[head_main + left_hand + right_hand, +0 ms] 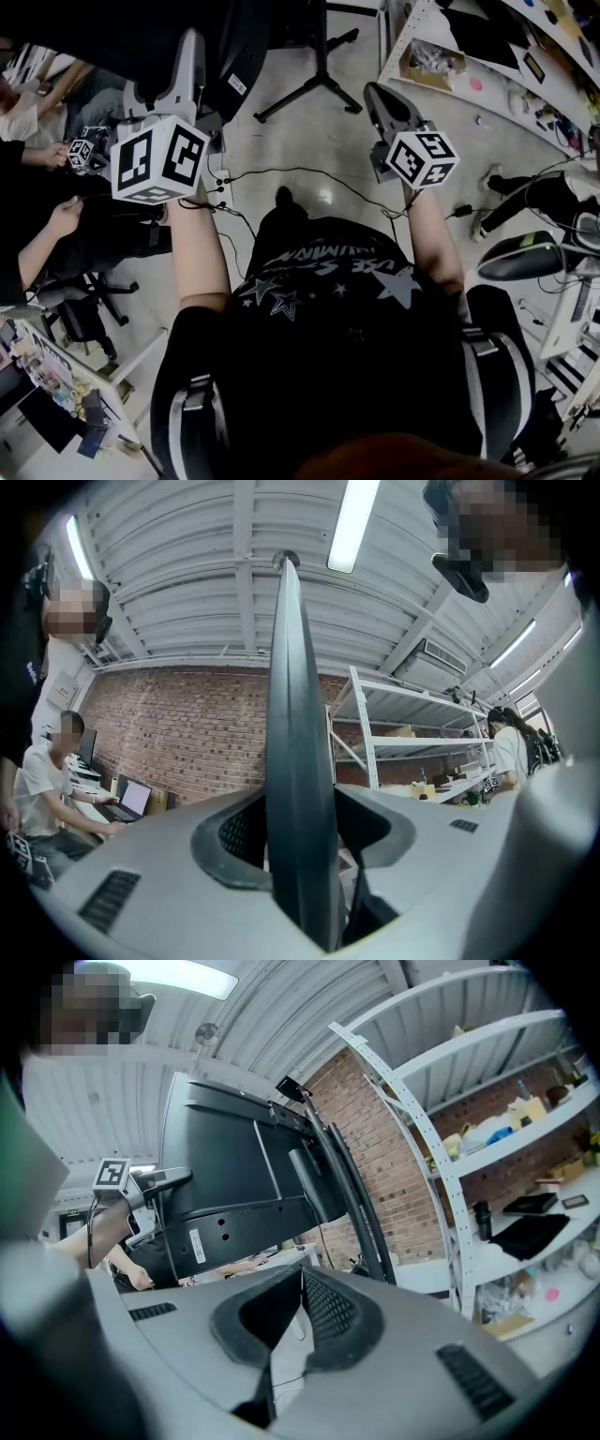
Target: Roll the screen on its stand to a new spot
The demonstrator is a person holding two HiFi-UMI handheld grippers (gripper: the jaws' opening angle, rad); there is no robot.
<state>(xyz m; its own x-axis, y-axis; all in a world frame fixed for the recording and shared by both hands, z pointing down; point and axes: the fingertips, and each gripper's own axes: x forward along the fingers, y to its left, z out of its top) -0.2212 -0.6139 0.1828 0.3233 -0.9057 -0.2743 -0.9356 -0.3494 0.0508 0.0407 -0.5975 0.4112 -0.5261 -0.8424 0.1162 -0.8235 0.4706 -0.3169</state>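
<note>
The big black screen (234, 47) fills the top left of the head view, and its black stand foot (323, 80) spreads on the floor beyond it. In the right gripper view I see the screen's rear (225, 1166) on its pole. My left gripper (192, 52) reaches up to the screen's side edge. In its own view that thin dark edge (298, 714) stands upright between the pads, and the left gripper (300, 855) is shut on it. My right gripper (380, 94) hangs free to the right of the screen. Its jaws (286, 1335) stand a little apart with nothing between them.
White shelving (487, 66) full of items lines the right side. Cables (309, 173) and a power strip (216, 178) lie on the floor ahead. People sit at the left (37, 234) beside an office chair (84, 309). A brick wall (187, 733) stands behind.
</note>
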